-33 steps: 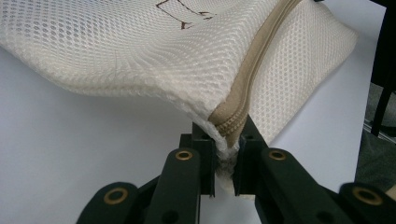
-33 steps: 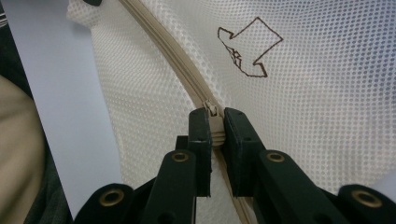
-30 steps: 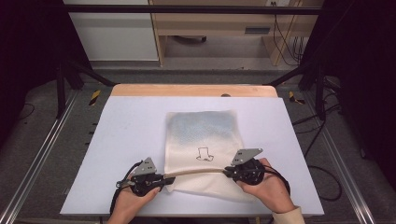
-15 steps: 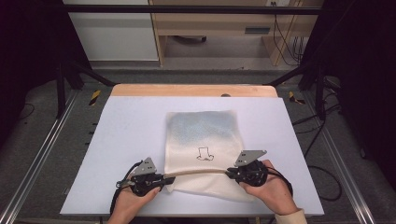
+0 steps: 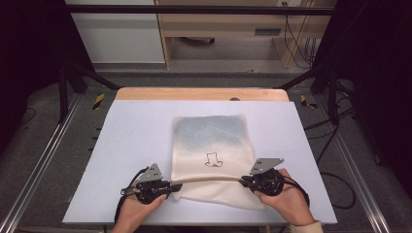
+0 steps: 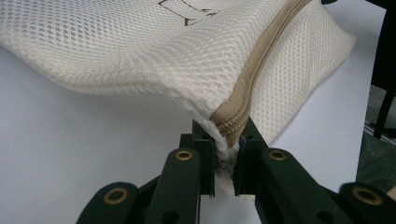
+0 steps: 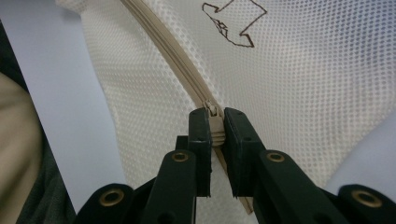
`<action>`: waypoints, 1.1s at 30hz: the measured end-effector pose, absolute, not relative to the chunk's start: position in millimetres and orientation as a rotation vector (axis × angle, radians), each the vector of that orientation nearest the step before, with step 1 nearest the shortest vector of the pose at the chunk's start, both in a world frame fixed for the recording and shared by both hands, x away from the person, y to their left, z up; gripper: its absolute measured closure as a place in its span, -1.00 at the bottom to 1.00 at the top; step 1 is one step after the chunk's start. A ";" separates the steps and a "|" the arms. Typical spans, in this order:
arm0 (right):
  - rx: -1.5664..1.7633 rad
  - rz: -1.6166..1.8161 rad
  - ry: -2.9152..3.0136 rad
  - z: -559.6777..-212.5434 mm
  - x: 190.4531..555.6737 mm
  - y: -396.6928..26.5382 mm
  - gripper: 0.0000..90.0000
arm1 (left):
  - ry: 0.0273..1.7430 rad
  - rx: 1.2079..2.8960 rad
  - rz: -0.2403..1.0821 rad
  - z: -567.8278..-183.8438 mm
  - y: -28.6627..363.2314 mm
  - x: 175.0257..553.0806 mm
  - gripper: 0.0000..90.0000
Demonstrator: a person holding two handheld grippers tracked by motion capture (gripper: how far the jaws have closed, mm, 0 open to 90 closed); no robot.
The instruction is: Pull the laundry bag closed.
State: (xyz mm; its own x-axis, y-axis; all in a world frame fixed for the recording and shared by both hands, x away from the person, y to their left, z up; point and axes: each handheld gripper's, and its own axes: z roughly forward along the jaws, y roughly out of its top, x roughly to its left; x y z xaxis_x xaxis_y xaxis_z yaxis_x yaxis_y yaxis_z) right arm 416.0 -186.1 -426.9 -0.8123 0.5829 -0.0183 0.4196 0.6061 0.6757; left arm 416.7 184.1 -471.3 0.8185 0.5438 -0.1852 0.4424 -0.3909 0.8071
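Evidently the left gripper (image 6: 223, 151) pinches the corner of the mesh bag (image 5: 210, 145) lying mid-table (image 5: 136, 126), anchoring it taut, while the right gripper (image 7: 215, 126) clamps the zipper pull (image 7: 215, 122), likely to slide it along.

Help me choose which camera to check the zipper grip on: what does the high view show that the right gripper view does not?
High view alone: the whole white table, both hands, and the left gripper clamped on the mesh bag at the zipper's left end, with the beige zipper arching between the two grippers.

Right gripper view alone: its jaws pinched on the zipper at close range, with the mesh weave visible.

Both: the bag, its zipper, the brown outline drawing, and the right gripper.
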 end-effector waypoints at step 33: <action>0.931 0.992 2.556 -438.1 405.7 -220.5 0.82 | 0.726 2.032 0.144 -468.4 185.4 416.5 0.82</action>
